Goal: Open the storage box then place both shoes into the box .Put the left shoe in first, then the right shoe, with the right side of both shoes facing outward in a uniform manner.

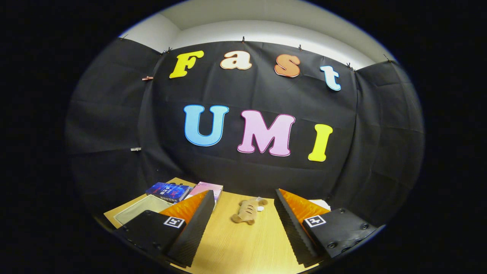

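My tongs (pixel 243 213) are spread wide with nothing between the fingers (pixel 196 224), which hang above the light wooden table (pixel 243 243). Just ahead of the fingertips, in the gap between them, a small tan plush toy (pixel 247 211) lies on the table top, apart from both fingers. Past my left finger a shallow pale tray or lid (pixel 139 211) rests flat near the table's left corner; I cannot tell whether it belongs to the storage box. Beyond it, close to the back edge of the table, a dark blue box (pixel 169 191) lies beside a pink box (pixel 208 189), the two touching or nearly so. Past my right finger a bit of something white (pixel 319 203) peeks out behind the fingertip, too hidden to name. Behind the table, black cloth (pixel 114 125) hangs as the booth's wall, held up by small clips along its top edge, with a pale room wall and ceiling (pixel 266 26) above it.
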A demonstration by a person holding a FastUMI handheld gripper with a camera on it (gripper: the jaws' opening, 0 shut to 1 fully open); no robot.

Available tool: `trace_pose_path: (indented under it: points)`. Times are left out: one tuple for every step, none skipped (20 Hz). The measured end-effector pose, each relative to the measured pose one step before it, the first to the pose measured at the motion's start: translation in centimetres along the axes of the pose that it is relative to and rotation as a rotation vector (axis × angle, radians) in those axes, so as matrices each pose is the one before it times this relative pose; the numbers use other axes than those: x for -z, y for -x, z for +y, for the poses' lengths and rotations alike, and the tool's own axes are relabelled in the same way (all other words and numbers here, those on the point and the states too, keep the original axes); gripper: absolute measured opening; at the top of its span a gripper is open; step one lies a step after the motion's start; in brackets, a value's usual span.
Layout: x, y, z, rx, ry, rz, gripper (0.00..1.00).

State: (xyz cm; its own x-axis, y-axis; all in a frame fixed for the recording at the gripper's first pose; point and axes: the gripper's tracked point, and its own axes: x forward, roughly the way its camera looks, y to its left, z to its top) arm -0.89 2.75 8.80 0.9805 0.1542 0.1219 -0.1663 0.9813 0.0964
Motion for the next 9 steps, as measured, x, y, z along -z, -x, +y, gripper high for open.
trace_pose_path:
  points:
    - [0.088,0.006,0.069,-0.00137,0.00493,0.00313,0.98]
    - [-0.028,0.152,0.198,-0.0012,-0.00054,-0.00226,0.98]
    - [-0.069,0.096,0.113,-0.00293,-0.00187,-0.00042,0.98]
    - [-0.09,0.001,0.09,0.0003,0.00081,-0.00356,0.98]
    - [-0.062,0.039,-0.032,0.00165,0.00293,-0.00082,0.98]
    - [-0.103,-0.005,0.094,0.00033,0.00355,-0.00259,0.98]
    - [-0.039,0.064,0.078,-0.00139,0.00198,-0.00274,0.98]
    - [-0.05,0.066,-0.071,0.00076,0.00317,-0.00031,0.98]
    - [0.053,0.062,-0.065,0.00168,0.00228,0.00139,0.98]
